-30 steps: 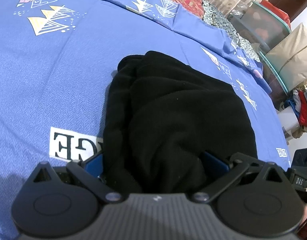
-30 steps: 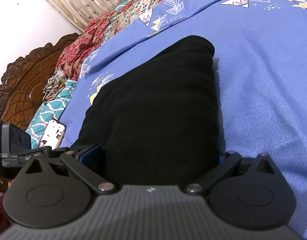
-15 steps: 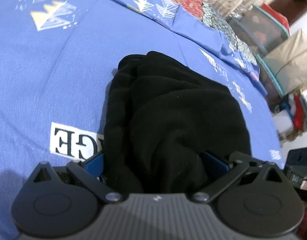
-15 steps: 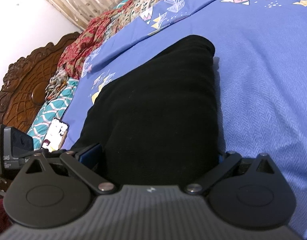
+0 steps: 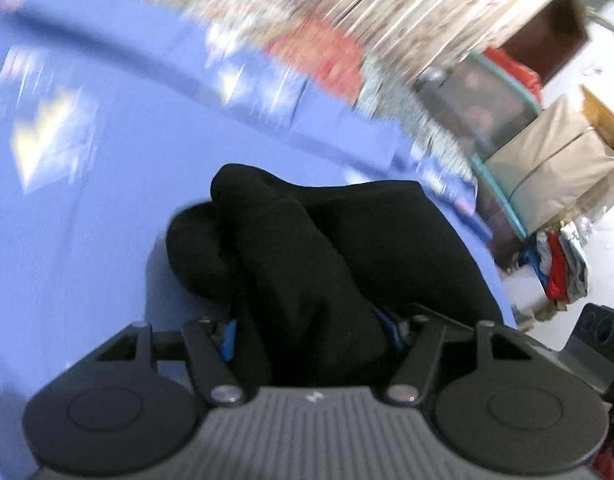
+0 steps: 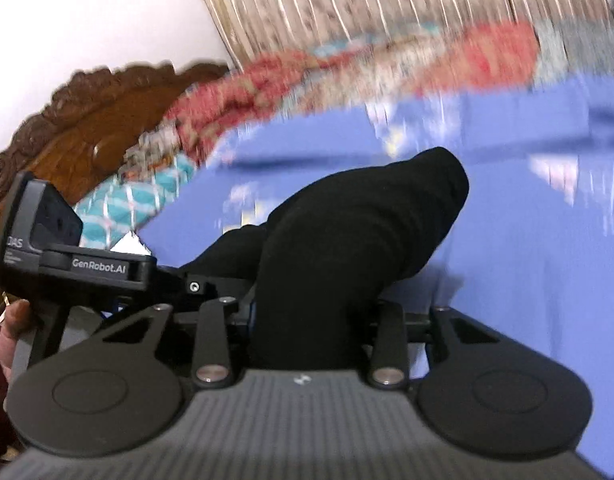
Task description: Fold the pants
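Left wrist view
Left gripper (image 5: 313,334): at the bottom centre of the frame; its jaws have just been closing and now pinch a thick bunch of the black pants (image 5: 319,248) between the blue pads (image 5: 228,338).
Pants: a dark, bunched mass running from the jaws up to the middle of the frame, with a rounded fold bulging at centre left; the gripped end is lifted, and the far part lies on the bed.
Bedsheet (image 5: 107,208): blue with pale printed motifs, filling the left half, heavily blurred.
Clutter: a beige wrapped bundle (image 5: 547,176) at the right edge, with a stack of red and blue cloth (image 5: 555,264) below it; a curtain (image 5: 347,4) smeared across the top.
Right gripper (image 5: 599,344): only a dark corner of its body shows at lower right.

Right wrist view
Right gripper (image 6: 307,320): at the bottom centre; its jaws have just been closing and squeeze a narrow neck of the pants (image 6: 347,240) between them.
Pants: rise from the jaws as a thick roll towards the centre right, the far end rounded above the blue bedsheet (image 6: 547,260).
Left gripper (image 6: 87,272): at the left edge, its lettered body side-on, with a person's fingers (image 6: 11,320) under it; its jaws cannot be made out here.
Headboard (image 6: 87,120): carved brown wood at upper left, with a patterned red quilt (image 6: 307,76) and a curtain (image 6: 387,0) blurred beside it.
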`<state>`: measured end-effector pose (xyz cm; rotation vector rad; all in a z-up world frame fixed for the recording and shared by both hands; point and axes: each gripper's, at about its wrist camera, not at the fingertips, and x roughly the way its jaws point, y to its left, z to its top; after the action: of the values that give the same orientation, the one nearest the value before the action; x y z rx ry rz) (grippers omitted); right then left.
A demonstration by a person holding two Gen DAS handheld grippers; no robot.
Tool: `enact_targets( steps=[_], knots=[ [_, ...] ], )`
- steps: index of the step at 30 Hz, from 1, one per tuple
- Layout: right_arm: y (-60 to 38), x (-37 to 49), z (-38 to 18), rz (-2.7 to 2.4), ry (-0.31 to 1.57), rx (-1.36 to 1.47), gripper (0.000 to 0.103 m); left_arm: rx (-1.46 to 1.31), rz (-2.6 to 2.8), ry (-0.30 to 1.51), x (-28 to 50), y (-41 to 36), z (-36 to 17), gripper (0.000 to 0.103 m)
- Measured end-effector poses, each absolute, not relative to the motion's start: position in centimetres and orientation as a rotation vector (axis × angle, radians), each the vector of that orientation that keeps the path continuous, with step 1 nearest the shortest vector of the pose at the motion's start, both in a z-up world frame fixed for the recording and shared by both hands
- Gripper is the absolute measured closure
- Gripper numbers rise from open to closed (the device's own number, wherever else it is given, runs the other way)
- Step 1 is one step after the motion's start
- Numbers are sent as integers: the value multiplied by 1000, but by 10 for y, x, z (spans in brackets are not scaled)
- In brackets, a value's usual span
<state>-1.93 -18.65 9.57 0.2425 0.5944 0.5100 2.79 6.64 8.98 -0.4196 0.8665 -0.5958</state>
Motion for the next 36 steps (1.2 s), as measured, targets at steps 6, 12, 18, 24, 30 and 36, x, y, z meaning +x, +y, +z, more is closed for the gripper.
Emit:
enact_targets(
  steps=[6, 12, 18, 24, 30, 36],
  knots=[
    [-201, 52, 123, 485, 397, 207, 63, -373, -591, 680, 108, 43, 130, 43],
    [-217, 139, 85, 402, 453, 245, 63, -336, -519, 740, 199, 7, 87, 46],
    [-225, 179, 17, 316, 652, 295, 57, -252, -402, 891, 226, -6, 25, 46],
    [-241, 166, 6, 226, 732, 447, 25, -237, -355, 906, 216, -6, 22, 27],
    [-237, 129, 21, 122, 755, 443, 14, -221, -290, 894, 192, -4, 44, 23],
    [-245, 78, 23, 78, 762, 452, 14, -166, -256, 857, 139, -6, 67, 13]
  ],
)
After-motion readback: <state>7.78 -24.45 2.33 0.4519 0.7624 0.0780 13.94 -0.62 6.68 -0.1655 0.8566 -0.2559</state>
